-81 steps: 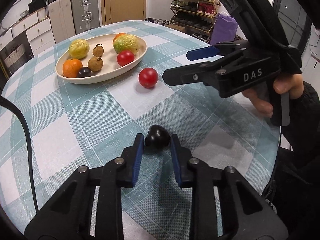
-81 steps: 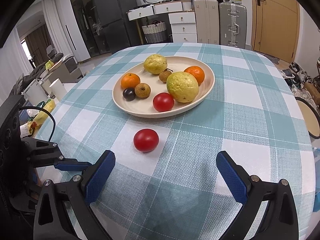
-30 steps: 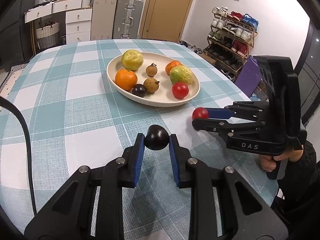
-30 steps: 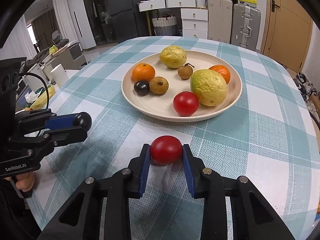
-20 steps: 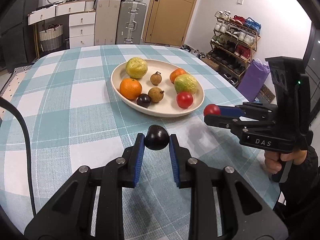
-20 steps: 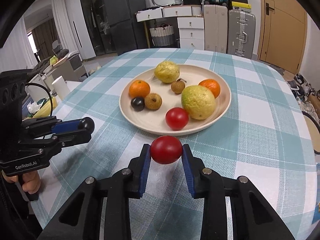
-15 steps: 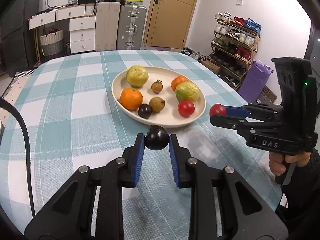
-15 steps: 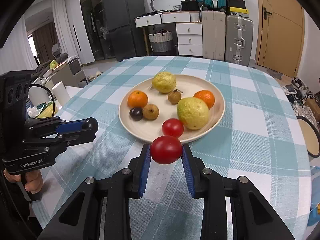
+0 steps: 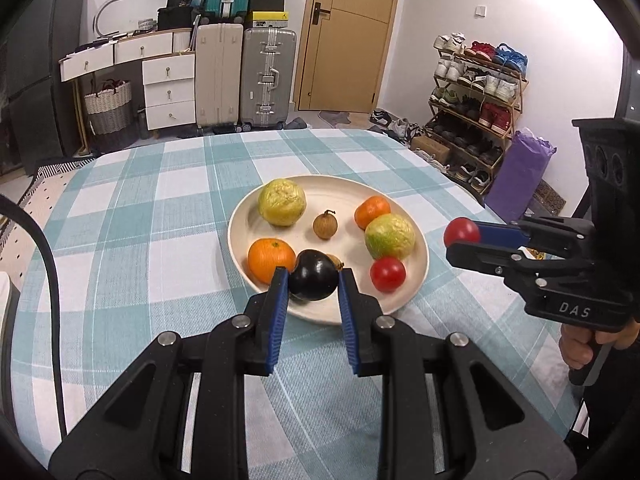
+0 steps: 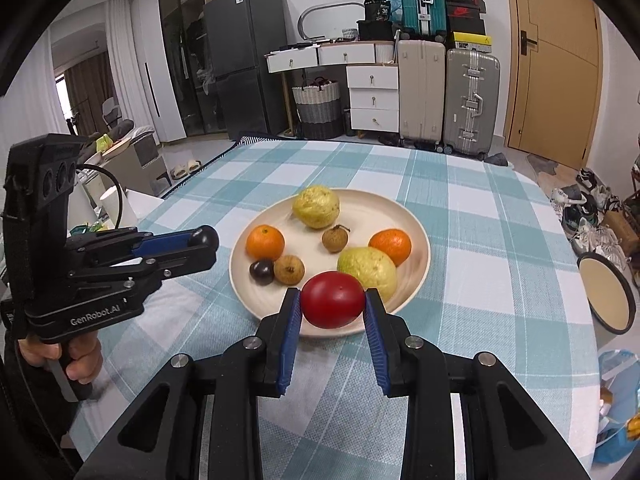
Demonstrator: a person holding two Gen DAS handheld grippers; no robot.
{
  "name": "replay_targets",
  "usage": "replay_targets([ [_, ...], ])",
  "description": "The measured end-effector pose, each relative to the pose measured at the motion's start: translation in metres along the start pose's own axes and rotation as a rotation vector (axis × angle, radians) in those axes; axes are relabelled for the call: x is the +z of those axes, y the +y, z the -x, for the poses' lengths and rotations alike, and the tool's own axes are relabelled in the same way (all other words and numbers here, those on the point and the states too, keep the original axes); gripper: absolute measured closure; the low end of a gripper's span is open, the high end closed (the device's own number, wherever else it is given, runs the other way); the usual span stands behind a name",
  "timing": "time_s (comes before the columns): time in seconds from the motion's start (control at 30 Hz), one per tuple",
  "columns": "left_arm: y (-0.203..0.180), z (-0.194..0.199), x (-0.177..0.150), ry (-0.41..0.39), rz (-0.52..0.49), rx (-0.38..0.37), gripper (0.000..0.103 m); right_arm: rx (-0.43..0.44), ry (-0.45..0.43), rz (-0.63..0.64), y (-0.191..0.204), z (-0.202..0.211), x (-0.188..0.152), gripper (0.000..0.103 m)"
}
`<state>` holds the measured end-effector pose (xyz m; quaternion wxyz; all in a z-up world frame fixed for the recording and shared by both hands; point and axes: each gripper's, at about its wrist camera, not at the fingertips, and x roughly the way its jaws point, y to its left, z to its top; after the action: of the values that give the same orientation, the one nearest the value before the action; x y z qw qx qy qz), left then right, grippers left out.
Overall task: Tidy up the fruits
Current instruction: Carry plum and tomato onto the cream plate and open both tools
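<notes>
Both tools loaded: left tool [image 9: 313, 282] clamps the plum [image 9: 313, 275], right tool [image 10: 332, 300] clamps the tomato [image 10: 332, 299]. Both held clear of the counter [image 9: 160, 248], near the plate [image 10: 416, 236] rim, probably for dropping among the fruit.

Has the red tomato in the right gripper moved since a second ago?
Yes. The red tomato, then low on the tablecloth short of the plate, is now lifted over the plate's near rim, clamped in the right gripper.
</notes>
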<state>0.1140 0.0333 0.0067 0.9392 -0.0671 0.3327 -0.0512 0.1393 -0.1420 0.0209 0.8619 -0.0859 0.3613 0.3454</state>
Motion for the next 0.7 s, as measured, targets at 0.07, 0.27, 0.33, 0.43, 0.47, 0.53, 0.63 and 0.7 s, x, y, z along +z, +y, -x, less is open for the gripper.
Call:
replay_targets([
  [0.07,0.0,-0.003,0.004,-0.006,-0.003,0.0,0.081,-0.003,-0.006,0.006,0.0,0.0,0.005,0.071],
  [0.27,-0.001,-0.015,0.016,-0.009,-0.013,0.002,0.081,-0.006,-0.011,-0.01,-0.007,-0.006,0.019,0.071],
  [0.33,0.0,-0.021,0.02,-0.012,-0.011,-0.004,0.081,-0.002,-0.012,-0.02,-0.01,-0.008,0.022,0.071],
  [0.43,0.001,-0.031,0.025,-0.005,-0.012,0.005,0.081,0.004,-0.01,-0.023,-0.012,-0.013,0.027,0.071],
  [0.47,0.001,-0.034,0.026,-0.003,-0.014,0.005,0.081,0.005,-0.009,-0.022,-0.013,-0.015,0.028,0.071],
  [0.53,0.003,-0.041,0.029,0.004,-0.01,0.008,0.081,0.008,-0.008,-0.028,-0.015,-0.019,0.032,0.071],
  [0.63,0.005,-0.05,0.034,0.01,-0.01,0.012,0.081,0.007,-0.004,-0.026,-0.017,-0.027,0.037,0.071],
  [0.7,0.008,-0.057,0.037,0.016,-0.009,0.014,0.081,0.004,-0.002,-0.019,-0.019,-0.032,0.04,0.071],
])
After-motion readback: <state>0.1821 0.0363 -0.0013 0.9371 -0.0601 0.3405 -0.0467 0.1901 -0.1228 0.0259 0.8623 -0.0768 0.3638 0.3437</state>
